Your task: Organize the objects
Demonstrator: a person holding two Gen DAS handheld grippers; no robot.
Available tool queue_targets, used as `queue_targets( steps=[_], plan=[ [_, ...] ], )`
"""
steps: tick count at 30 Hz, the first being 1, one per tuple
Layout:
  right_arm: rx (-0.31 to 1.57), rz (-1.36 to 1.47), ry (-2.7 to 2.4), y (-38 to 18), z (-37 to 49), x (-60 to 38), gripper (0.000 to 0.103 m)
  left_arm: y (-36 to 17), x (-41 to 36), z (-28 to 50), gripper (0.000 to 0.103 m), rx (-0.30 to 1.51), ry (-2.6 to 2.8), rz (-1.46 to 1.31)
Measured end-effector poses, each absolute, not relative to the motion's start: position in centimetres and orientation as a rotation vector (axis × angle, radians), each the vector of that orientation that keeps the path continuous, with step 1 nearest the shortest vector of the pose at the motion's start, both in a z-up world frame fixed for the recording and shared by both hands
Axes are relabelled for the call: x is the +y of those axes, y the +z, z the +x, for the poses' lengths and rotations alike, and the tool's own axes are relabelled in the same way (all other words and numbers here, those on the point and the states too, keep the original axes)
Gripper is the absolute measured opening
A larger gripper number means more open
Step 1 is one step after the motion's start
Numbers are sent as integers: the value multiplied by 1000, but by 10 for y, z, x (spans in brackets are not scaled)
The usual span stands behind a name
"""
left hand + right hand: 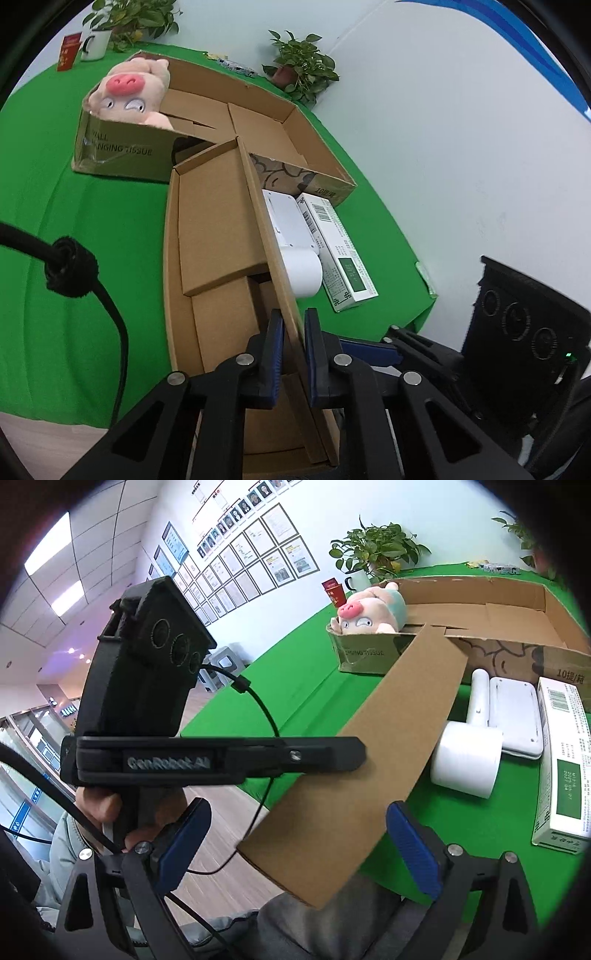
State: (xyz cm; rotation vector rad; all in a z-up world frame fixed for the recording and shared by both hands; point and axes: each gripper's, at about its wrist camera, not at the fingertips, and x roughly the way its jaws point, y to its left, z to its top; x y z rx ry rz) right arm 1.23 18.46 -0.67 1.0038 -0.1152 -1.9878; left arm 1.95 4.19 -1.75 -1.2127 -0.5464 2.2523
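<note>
My left gripper [293, 354] is shut on the right side wall of a small open cardboard box [218, 236], holding it at the near edge of the green table [92, 221]. The same box [369, 746] shows in the right wrist view, with the left gripper [221, 760] clamped on its wall. My right gripper [299, 845] is open and empty, its blue pads either side of the box's near corner. To the right lie a white tape roll [304, 273] [467, 762], a white flat device [286, 218] [515, 716] and a white-green carton [341, 251] [567, 760].
A large open cardboard box [258, 122] [480, 609] stands behind, with a plush pig [129, 92] [369, 614] in its left end. Potted plants [303, 66], a mug [94, 44] and a red box [69, 50] stand at the table's back. A black cable [110, 314] hangs on the left.
</note>
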Motion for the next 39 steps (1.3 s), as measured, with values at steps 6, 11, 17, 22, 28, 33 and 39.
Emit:
queue_targets(
  steps=[6, 11, 17, 22, 28, 33, 39],
  plan=[
    [-106, 995, -2044, -4, 11, 192, 96, -17, 59, 12, 9, -499, 2271, -1238],
    [-62, 1071, -2127, -15, 0, 198, 82, -24, 60, 10, 21, -513, 2238, -1251],
    [-62, 1060, -2174, -14, 1, 208, 57, -21, 57, 10, 33, -497, 2255, -1235],
    [-61, 1091, -2195, -17, -7, 218, 45, -21, 30, 15, 46, -507, 2347, -1263],
    [-4, 1129, -2215, -21, -12, 214, 28, -33, 12, 22, 46, -535, 2397, -1295],
    [-89, 1233, -2118, -36, -20, 213, 18, -40, 6, 23, 46, -535, 2419, -1339],
    [-65, 1189, -2035, -34, -7, 188, 24, -41, -6, 25, 47, -541, 2476, -1358]
  ],
)
